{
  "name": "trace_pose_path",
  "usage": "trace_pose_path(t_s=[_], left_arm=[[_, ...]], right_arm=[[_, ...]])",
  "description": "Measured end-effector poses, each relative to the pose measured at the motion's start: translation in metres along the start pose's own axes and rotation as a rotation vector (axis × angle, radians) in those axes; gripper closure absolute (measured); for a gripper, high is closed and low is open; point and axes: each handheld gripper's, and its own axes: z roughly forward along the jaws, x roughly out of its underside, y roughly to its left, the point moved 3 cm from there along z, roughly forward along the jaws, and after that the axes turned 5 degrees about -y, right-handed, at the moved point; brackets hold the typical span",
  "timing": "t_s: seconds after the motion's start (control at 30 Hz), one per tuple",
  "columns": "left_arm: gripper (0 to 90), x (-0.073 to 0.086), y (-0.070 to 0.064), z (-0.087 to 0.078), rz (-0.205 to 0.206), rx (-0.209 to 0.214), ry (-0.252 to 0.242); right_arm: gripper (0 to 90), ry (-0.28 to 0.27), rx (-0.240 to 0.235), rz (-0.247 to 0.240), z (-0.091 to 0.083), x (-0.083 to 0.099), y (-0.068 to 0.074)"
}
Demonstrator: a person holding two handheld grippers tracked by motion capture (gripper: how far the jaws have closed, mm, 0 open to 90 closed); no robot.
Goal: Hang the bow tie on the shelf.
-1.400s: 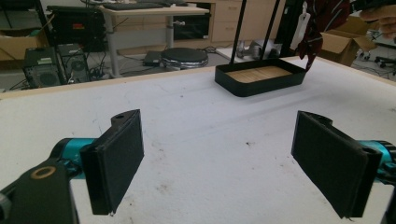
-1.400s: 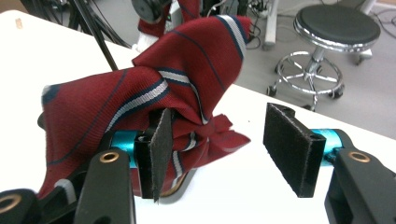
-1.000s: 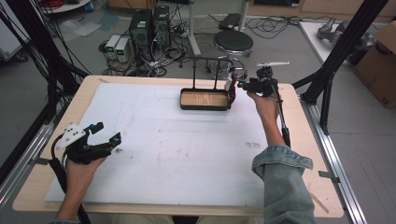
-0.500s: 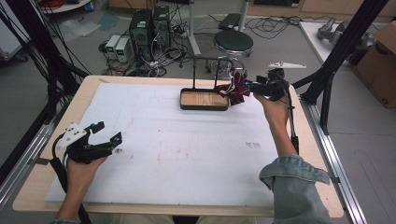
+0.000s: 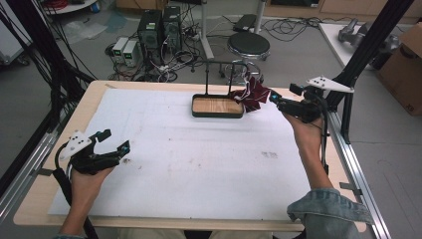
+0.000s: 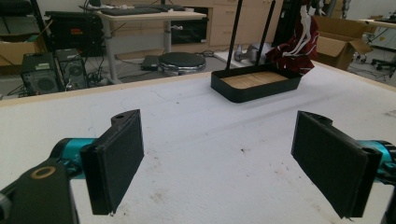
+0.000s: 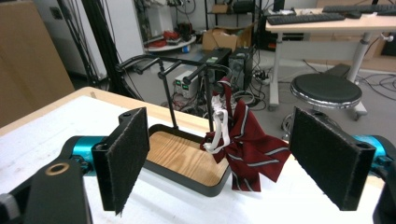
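OK, I'm holding the right gripper (image 5: pixel 276 102) with jaws wide apart, just right of the bow tie (image 7: pixel 247 142), which is hanging by its white strap from the stand's hook (image 7: pixel 219 84) over the tray (image 5: pixel 218 106), upper centre in the high view. Risk: the strap is barely hooked, so a nudge could be dropping it. Left gripper (image 5: pixel 115 142) is idling open, lower left, over the scuffed white table mat (image 5: pixel 199 164). Cluttered lab floor beyond, stool (image 5: pixel 248 46) and PCs (image 5: pixel 160 30)

The bow tie (image 6: pixel 295 46) hides the rack's (image 6: pixel 237 32) right end in the left gripper view (top cropped by the frame). The strap's (image 7: pixel 219 123) attachment to the hook (image 7: pixel 212 70) is unclear, possibly looped over. Stripes are indistinct from above.
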Motion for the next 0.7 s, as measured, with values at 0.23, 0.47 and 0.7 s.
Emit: trace_pose_path(t_s=[0.23, 0.47, 0.7], left_arm=[[17.1, 0.001, -0.001, 0.001, 0.003, 0.0, 0.002], [17.1, 0.0, 0.0, -0.001, 0.006, -0.004, -0.002], [17.1, -0.001, 0.0, -0.002, 0.007, -0.007, -0.002]], right_arm=[[16.5, -0.044, 0.005, 0.025, -0.026, 0.013, -0.002], [14.9, -0.072, 0.016, 0.034, -0.046, 0.028, -0.005], [12.4, -0.112, 0.026, 0.028, -0.066, 0.045, -0.004]])
